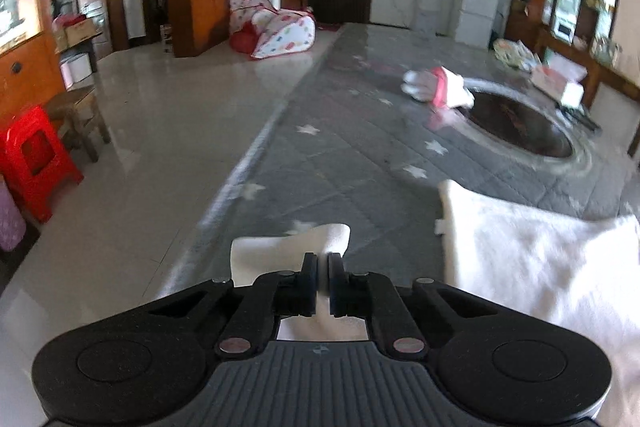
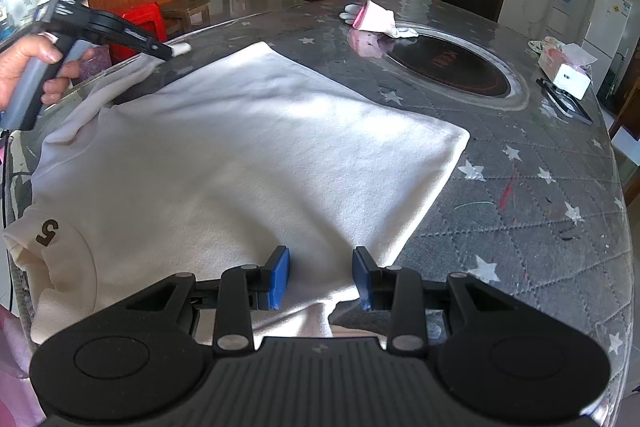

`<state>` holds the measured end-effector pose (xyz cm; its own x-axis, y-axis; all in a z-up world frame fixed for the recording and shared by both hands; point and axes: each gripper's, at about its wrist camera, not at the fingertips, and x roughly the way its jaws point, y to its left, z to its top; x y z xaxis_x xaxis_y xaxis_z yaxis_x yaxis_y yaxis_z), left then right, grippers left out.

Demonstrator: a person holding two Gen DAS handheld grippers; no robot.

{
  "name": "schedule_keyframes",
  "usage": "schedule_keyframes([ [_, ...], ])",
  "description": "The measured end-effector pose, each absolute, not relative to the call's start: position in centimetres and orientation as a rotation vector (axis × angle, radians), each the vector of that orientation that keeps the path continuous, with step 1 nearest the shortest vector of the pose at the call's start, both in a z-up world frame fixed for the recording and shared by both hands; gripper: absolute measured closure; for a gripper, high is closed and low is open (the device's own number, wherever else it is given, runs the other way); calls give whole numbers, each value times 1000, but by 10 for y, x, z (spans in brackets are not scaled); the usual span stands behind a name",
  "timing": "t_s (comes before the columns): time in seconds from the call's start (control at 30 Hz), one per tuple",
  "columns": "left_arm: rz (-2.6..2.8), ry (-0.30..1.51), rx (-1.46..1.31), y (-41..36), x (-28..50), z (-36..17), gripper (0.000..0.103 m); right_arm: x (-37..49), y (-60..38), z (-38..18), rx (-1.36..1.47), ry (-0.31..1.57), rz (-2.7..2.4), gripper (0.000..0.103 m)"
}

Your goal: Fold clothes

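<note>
A cream sweatshirt (image 2: 240, 147) with a brown "5" on its collar (image 2: 47, 231) lies spread on the grey star-patterned table (image 2: 540, 227). My left gripper (image 1: 323, 281) is shut on the cuff of its left sleeve (image 1: 288, 247), lifted off the table edge; in the right wrist view it appears as a black tool (image 2: 120, 35) held by a hand (image 2: 24, 67) at the upper left. The shirt's body (image 1: 540, 267) fills the lower right of the left wrist view. My right gripper (image 2: 321, 277) stands open low over the shirt's right armpit, with cloth between the blue pads (image 2: 280, 277).
A round dark hotplate (image 2: 444, 67) sits sunk in the table's middle, with a pink and white cloth (image 2: 376, 17) at its far rim. A tissue box (image 2: 564, 67) and a black flat object (image 2: 564, 101) lie at the right. Red stool (image 1: 34, 155) and wooden stool stand on the floor left.
</note>
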<state>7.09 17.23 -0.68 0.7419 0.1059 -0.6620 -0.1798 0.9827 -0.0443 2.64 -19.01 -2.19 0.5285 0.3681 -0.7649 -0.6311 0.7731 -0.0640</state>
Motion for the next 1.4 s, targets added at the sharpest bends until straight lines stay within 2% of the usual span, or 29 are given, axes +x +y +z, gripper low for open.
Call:
schedule_keyframes([
  [0.37,187,591,-239,231,8,25,97,26,-188,-22,-359,817,602,68],
  [0.63,180,491,-277,266,-42,25,97,26,-187,-22,-367,819,592,68],
  [0.7,207,499,-260,273,-48,17,97,27,-186,-22,-370,819,590,67],
  [0.8,237,546,-267,283,-49,1,96,26,-186,-22,-384,811,570,57],
  [1.07,347,637,-217,291,-53,-22,89,26,-187,-21,-385,807,562,56],
  [1.13,349,641,-232,293,-56,-19,89,26,-186,-21,-387,807,558,52],
  [1.3,234,618,-230,271,-68,0,89,25,-187,-19,-381,801,552,52],
  [1.4,118,616,-162,236,-70,7,84,20,-183,-15,-378,791,575,50],
])
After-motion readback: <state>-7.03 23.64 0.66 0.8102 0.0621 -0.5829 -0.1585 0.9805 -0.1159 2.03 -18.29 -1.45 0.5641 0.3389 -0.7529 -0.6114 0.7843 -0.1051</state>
